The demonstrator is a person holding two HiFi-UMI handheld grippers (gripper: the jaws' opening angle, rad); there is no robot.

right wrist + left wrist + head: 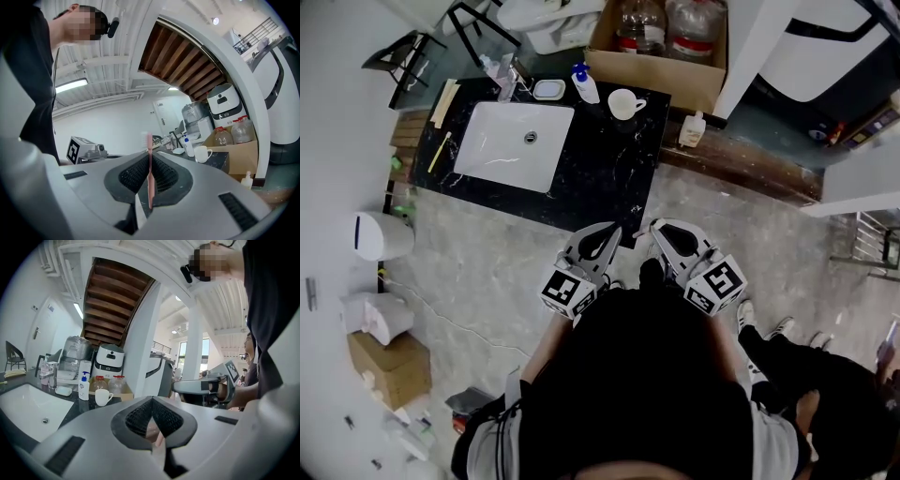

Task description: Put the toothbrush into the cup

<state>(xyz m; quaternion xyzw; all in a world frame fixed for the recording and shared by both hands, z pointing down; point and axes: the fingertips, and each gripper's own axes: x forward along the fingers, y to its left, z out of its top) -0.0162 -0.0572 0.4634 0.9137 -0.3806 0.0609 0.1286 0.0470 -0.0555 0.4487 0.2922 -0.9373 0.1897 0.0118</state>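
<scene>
As right gripper (149,169) clamps the toothbrush (149,149), the cup (624,104) stands apart.

Black counter (602,171) — cup (624,104), soap bottle (585,85), dish (548,89)

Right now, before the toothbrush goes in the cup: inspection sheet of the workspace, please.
Surface: black counter with a white sink set in it.
Job's things: pink toothbrush clamped in the right gripper, bristles out past the jaws. White cup stands mouth up at the counter's far right.
Clutter: pump bottle and soap dish beside the cup. Pale stick left of the sink, too small to identify.
Grippers: left gripper jaws together, nothing held. Right gripper shut on the toothbrush.
Cables: thin line across the floor, probably a cable.
Surroundings: cardboard box of bottles behind the counter.
</scene>
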